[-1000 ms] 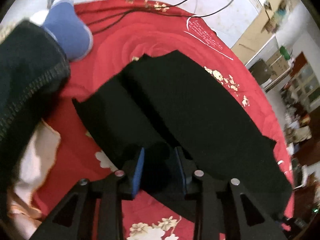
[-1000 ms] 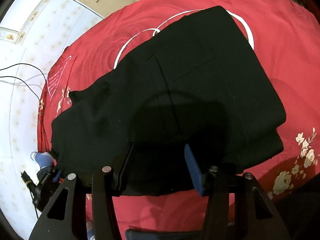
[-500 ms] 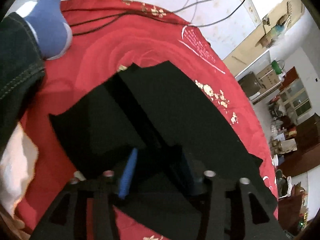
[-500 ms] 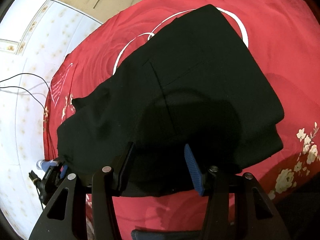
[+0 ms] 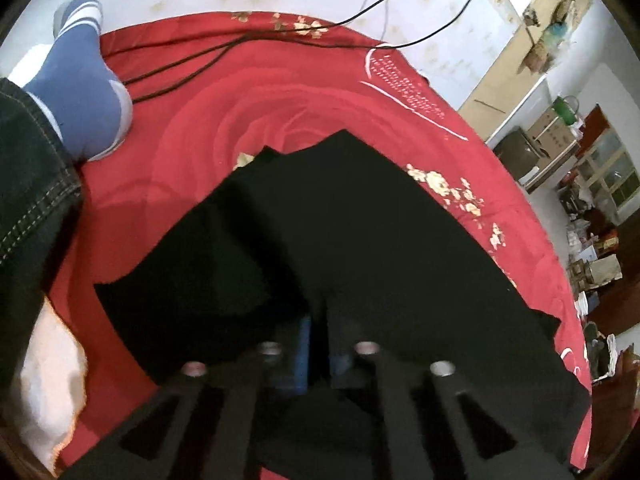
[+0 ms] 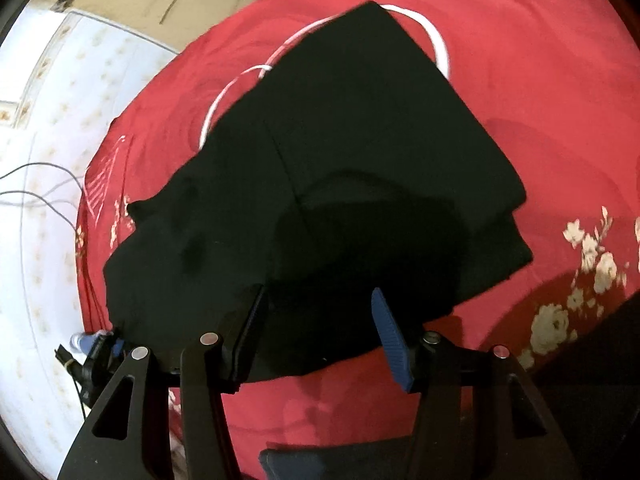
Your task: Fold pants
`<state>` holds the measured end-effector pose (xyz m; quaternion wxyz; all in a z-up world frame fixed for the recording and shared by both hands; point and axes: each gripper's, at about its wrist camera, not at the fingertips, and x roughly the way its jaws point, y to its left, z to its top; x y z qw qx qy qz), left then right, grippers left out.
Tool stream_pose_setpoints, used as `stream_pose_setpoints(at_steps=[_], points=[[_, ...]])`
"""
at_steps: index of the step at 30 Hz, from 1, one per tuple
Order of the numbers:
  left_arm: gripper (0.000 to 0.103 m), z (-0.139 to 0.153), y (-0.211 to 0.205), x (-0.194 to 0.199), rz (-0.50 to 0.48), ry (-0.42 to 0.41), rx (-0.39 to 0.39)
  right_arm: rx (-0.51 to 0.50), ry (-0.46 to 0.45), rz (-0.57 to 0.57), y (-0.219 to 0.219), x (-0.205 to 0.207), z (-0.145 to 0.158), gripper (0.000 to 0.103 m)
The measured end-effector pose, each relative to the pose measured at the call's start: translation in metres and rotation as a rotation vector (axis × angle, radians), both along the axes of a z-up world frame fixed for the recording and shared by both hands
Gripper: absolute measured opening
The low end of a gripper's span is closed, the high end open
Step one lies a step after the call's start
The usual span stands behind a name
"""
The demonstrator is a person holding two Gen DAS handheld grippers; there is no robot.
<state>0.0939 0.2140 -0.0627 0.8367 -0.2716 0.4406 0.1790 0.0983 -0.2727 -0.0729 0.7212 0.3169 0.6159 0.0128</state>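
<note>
left gripper (image 5: 318,344) at lower centre is seen closing, pads pinched on the black fabric pants (image 6: 344,168). right gripper (image 6: 320,320) jaws are opening above the near hem, nothing gripped. pants lie mid-frame on red floral bedspread (image 6: 540,80).

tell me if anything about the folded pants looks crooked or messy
The black pants are not squared up: at the right-hand end in the right wrist view the lower layer sticks out past the top layer, so the edges do not line up. Nothing looks spilled or damaged.
</note>
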Motion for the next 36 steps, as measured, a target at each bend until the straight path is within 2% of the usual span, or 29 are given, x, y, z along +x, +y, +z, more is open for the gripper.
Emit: stream_pose_setpoints(at_steps=[4, 10, 13, 15, 17, 19, 20, 21, 23, 29, 32, 36], points=[[0.005, 0.011, -0.001, -0.002, -0.001, -0.021, 0.007, -0.037, 0.05, 0.0, 0.003, 0.003, -0.005, 0.054], [0.005, 0.025, -0.004, -0.002, -0.018, -0.042, 0.033, -0.03, 0.106, 0.004, 0.006, 0.006, -0.009, 0.054], [0.005, 0.022, -0.003, -0.003, -0.013, -0.027, 0.031, -0.028, 0.1, -0.014, 0.008, 0.007, -0.011, 0.055], [0.005, 0.022, -0.002, -0.005, -0.008, -0.024, 0.029, -0.001, 0.047, -0.066, 0.004, 0.006, -0.008, 0.055], [0.005, 0.023, -0.004, -0.004, -0.011, -0.021, 0.034, 0.006, 0.0, -0.115, 0.0, 0.003, -0.004, 0.045], [0.005, 0.024, -0.005, -0.004, -0.013, -0.015, 0.044, 0.004, -0.027, -0.146, -0.002, 0.002, -0.002, 0.03], [0.005, 0.024, -0.006, -0.004, -0.013, -0.013, 0.044, 0.0, -0.031, -0.149, -0.002, 0.002, -0.001, 0.025], [0.005, 0.024, -0.006, -0.004, -0.013, -0.01, 0.046, -0.011, -0.033, -0.155, -0.002, 0.003, -0.001, 0.014], [0.005, 0.027, -0.007, -0.006, -0.015, -0.003, 0.053, 0.001, -0.039, -0.171, -0.004, 0.003, 0.0, 0.003], [0.004, 0.044, -0.01, -0.032, 0.011, 0.007, 0.085, -0.009, -0.147, -0.155, -0.008, -0.008, 0.034, 0.002], [0.004, 0.036, -0.013, -0.038, -0.003, 0.049, 0.118, -0.027, -0.11, -0.146, -0.01, -0.01, 0.031, 0.002], [0.005, 0.004, -0.013, -0.034, -0.016, 0.166, 0.129, -0.136, -0.045, -0.07, 0.006, -0.002, 0.021, 0.002]])
